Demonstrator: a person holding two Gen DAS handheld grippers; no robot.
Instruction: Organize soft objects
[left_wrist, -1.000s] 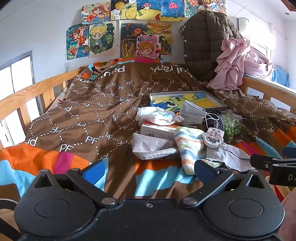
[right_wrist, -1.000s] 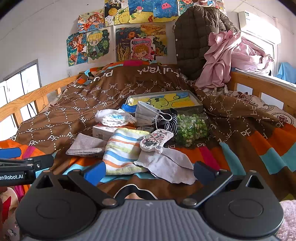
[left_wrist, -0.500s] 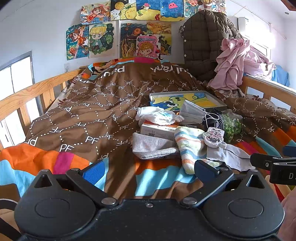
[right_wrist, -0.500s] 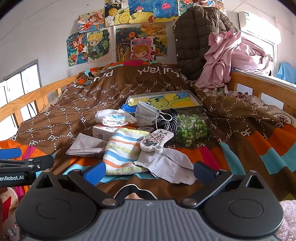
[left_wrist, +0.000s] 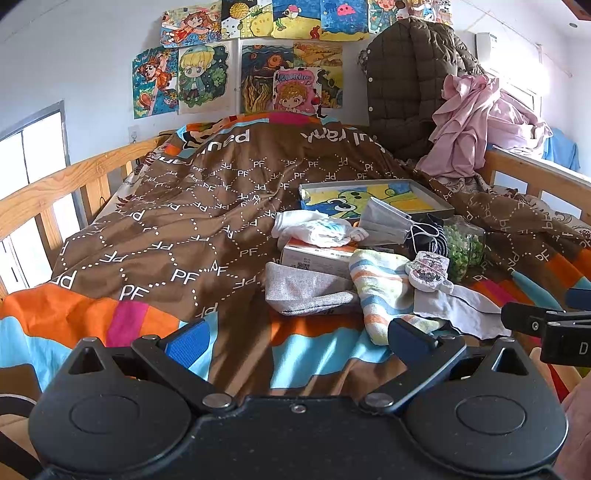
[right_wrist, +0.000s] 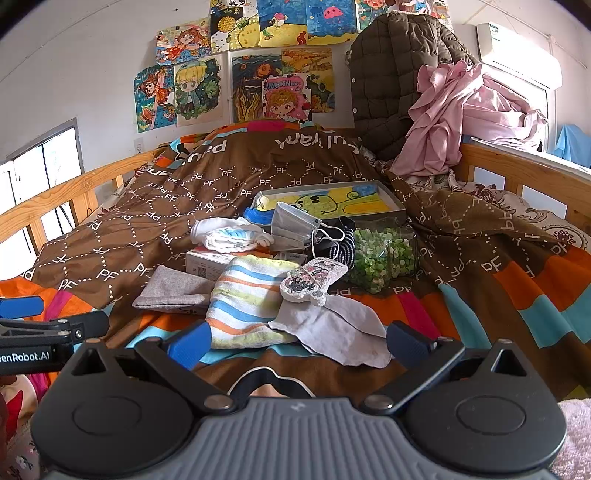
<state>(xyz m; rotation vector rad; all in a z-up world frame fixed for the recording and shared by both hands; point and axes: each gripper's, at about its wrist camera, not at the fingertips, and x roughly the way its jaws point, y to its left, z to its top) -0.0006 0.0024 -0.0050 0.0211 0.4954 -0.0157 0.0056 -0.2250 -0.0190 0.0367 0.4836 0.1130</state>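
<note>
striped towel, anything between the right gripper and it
Nothing visible blocks it. The right gripper is open, and the folded orange, blue and green striped towel lies just ahead on the bed cover. A pale grey cloth overlaps the towel's right edge, and a small patterned pouch rests there too.

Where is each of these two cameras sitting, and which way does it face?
Left wrist: on the open left gripper, facing up the brown patterned quilt; right gripper's tip at its right edge.
Right wrist: on the open right gripper, facing the striped folded towel; left gripper at its left edge.
Shared: the towel, grey face mask.
</note>
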